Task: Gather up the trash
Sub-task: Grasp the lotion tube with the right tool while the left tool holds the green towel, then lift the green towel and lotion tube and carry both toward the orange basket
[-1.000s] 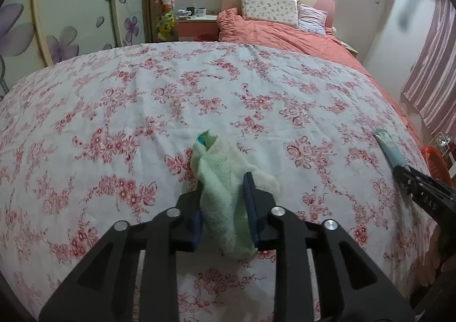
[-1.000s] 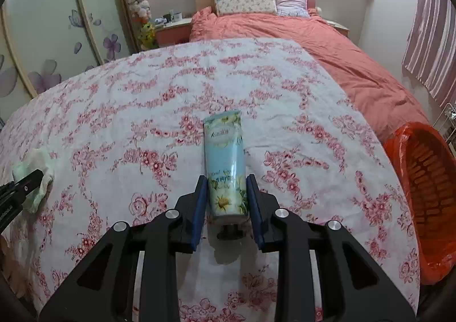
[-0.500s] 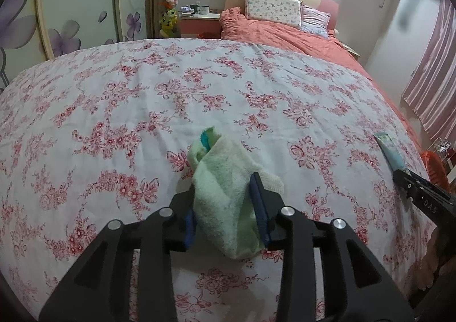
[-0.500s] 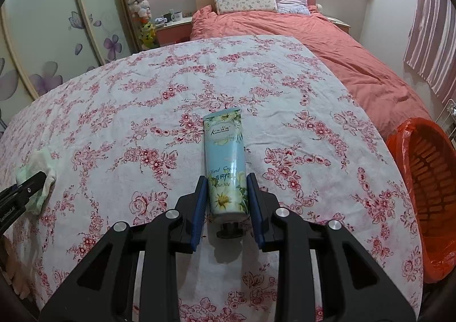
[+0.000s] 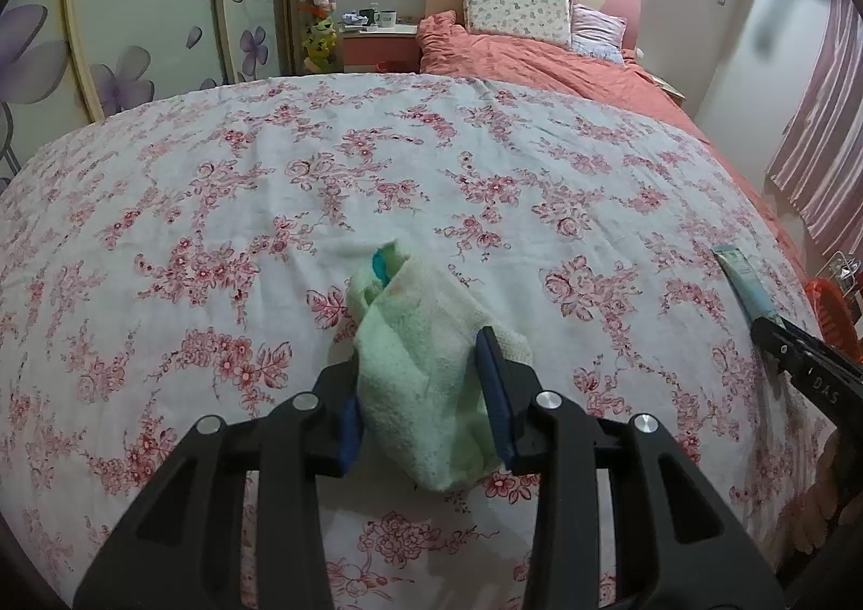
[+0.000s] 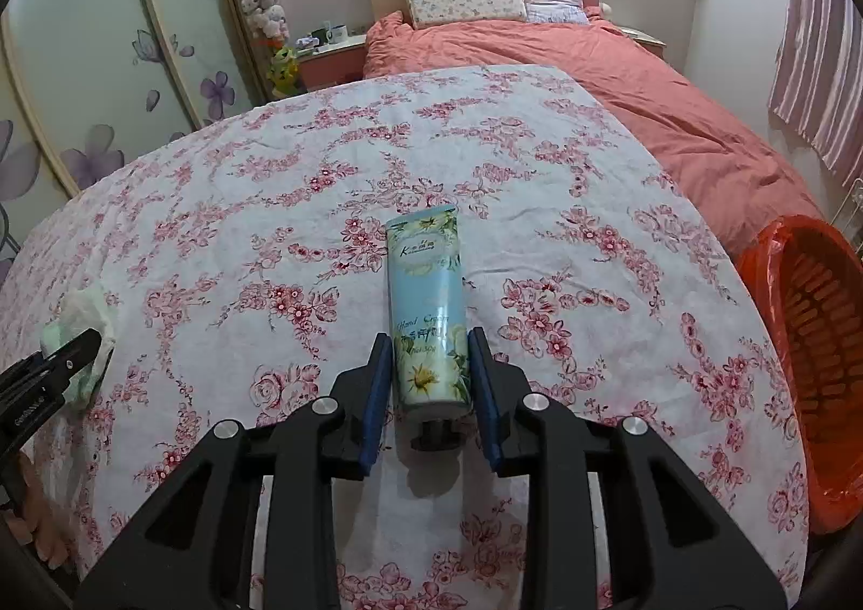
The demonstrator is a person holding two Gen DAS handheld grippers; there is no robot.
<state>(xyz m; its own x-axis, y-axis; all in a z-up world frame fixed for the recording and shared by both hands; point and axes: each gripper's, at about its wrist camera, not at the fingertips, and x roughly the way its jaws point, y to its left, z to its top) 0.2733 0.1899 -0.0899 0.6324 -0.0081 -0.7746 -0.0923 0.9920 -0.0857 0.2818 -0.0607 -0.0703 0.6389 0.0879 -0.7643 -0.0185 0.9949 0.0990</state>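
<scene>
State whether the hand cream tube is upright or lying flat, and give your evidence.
Lying flat. The tube rests lengthwise on the floral sheet, cap toward the camera, between the right gripper's fingers.

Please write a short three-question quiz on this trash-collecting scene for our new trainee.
1. Multiple choice: what sits between the fingers of the left claw? A. a green cloth B. a pillow C. a mug
2. True or false: the hand cream tube held in the right claw stands upright on its cap.
3. Fill in: the orange basket stands off the ____ edge of the floral cloth.

Key
1. A, the green cloth.
2. False; it points forward along the fingers.
3. right
</scene>
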